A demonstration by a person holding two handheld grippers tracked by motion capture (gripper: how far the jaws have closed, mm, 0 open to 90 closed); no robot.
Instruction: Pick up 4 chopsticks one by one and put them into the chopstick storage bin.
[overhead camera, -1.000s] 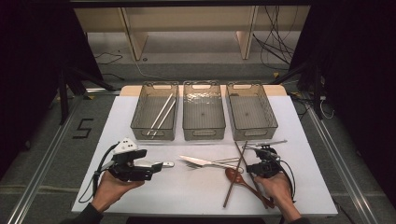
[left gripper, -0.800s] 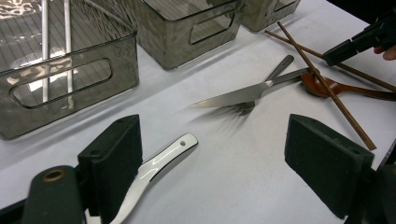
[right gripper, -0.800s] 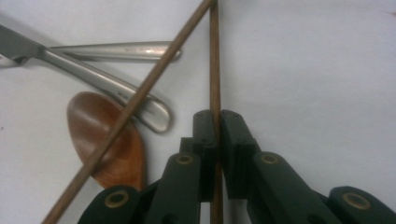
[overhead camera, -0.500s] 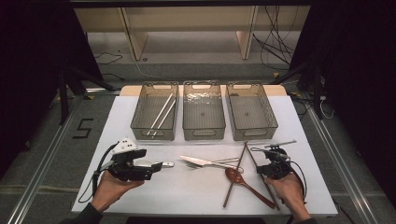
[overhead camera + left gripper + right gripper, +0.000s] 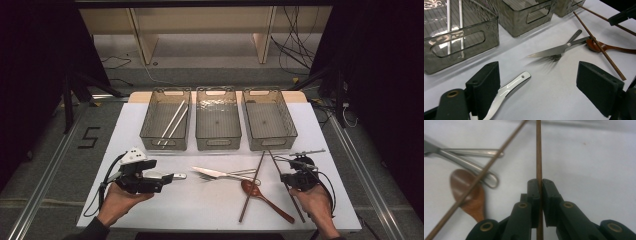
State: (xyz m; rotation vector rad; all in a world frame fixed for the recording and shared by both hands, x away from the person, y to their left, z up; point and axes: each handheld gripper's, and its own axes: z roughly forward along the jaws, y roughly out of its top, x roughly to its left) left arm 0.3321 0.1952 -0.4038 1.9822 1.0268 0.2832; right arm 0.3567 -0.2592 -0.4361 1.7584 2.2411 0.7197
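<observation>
Brown chopstick [image 5: 538, 150] clamped between the closed pads of the right gripper [image 5: 540, 186], beside the wooden spoon [image 5: 469, 195].

My right claw [image 5: 539, 195], black with brass-coloured rivets, clamps a brown chopstick [image 5: 539, 150]. A second brown chopstick [image 5: 252, 186] crosses a reddish-brown wooden spoon [image 5: 265, 196] on the white surface [image 5: 200, 205]. Silver knife [image 5: 215, 173] and fork [image 5: 235, 176] gleam beside them. Three smoky grey, see-through bins [image 5: 218, 142] sit behind; my left claw [image 5: 541, 87] is black.
</observation>
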